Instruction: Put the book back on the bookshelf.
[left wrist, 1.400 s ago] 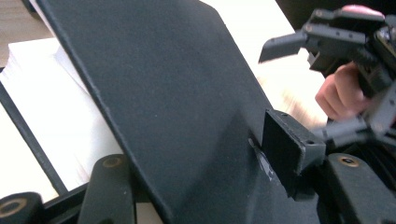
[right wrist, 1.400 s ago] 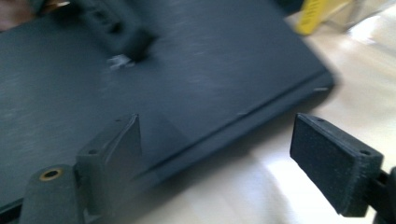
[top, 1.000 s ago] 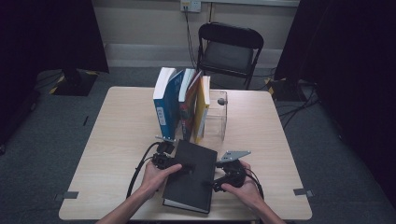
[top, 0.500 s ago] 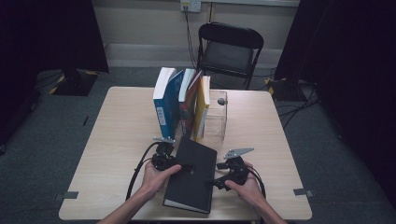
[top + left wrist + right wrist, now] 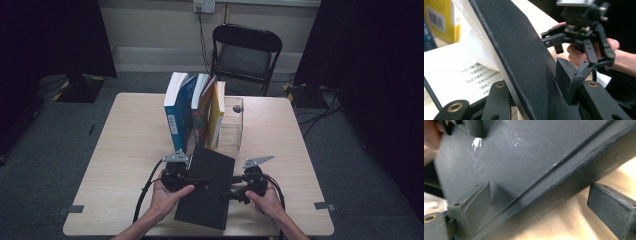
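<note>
**Black book gripped at its left edge, lifted off the worktop**

Landmark: black hardcover book, near edge of the wooden worktop, just in front of the row of upright books.

- Black book: lies tilted, its left side raised, far corner pointing toward the upright books. In the left gripper view the cover stands steeply, with a printed page open beneath it and one leaf curling up.
- Left gripper: at the book's left edge, clenched on the cover; one pad presses the outer face, the other jaw lies under the cover. Jaws have just been closing, with the cover between them.
- Right gripper: at the book's right edge. In the right gripper view one pad lies against the dark cover, the other stands apart beyond the book's edge, over bare worktop. Released, not clamping.
- Behind the black book: blue book, orange book, yellow book, standing and leaning together; clear plastic box just right of them.
- Beyond the worktop: black folding chair.
</note>
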Demonstrator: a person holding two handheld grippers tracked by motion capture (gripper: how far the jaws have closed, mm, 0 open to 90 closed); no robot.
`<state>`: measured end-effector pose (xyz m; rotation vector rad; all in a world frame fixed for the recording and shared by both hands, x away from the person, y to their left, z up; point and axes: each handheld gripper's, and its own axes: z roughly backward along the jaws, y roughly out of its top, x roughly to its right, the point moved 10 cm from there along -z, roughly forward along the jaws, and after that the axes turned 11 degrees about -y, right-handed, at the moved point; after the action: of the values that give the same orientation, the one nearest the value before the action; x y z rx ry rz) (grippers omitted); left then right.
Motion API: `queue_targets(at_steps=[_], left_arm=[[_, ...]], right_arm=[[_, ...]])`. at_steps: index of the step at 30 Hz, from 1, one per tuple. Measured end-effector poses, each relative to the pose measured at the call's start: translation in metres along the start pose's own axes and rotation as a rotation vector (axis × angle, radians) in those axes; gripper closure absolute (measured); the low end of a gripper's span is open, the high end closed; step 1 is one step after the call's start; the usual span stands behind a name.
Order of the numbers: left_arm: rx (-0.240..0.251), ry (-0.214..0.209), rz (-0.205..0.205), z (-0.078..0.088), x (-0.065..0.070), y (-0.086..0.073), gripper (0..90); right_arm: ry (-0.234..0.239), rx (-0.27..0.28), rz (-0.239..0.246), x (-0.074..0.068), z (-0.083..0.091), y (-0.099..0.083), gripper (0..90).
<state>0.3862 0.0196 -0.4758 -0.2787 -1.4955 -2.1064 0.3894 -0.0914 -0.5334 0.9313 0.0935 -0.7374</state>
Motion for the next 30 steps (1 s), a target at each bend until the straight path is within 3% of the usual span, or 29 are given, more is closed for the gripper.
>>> queue_targets(at_steps=[4,6,8,14,17,20,23,28,30], left_arm=[[0.015,-0.024,-0.060,-0.001,0.010,0.006,59.5],[0.031,-0.025,-0.087,0.000,0.014,0.011,60.6],[0.045,-0.042,-0.115,0.000,0.019,0.016,63.4],[0.047,-0.042,-0.242,0.009,0.035,0.026,70.3],[0.041,-0.060,-0.253,0.015,0.034,0.023,69.9],[0.029,-0.073,-0.246,0.022,0.034,0.016,69.1],[0.037,-0.099,-0.191,0.028,0.033,0.008,69.8],[-0.009,-0.125,-0.215,0.037,0.040,-0.004,72.2],[-0.018,-0.111,-0.257,0.039,0.045,-0.006,73.4]], right_arm=[[-0.008,0.005,0.024,-0.005,0.006,0.004,4.9],[-0.036,0.010,0.044,-0.006,0.011,0.007,5.2],[-0.073,0.037,0.075,-0.008,0.016,0.012,6.6],[-0.151,0.147,0.164,-0.014,0.039,0.035,17.7],[-0.173,0.181,0.196,-0.017,0.044,0.042,23.1],[-0.167,0.201,0.215,-0.022,0.047,0.043,29.1],[-0.140,0.220,0.218,-0.027,0.049,0.045,33.6],[-0.093,0.213,0.239,-0.037,0.044,0.046,35.4],[-0.063,0.202,0.241,-0.042,0.038,0.046,32.2]])
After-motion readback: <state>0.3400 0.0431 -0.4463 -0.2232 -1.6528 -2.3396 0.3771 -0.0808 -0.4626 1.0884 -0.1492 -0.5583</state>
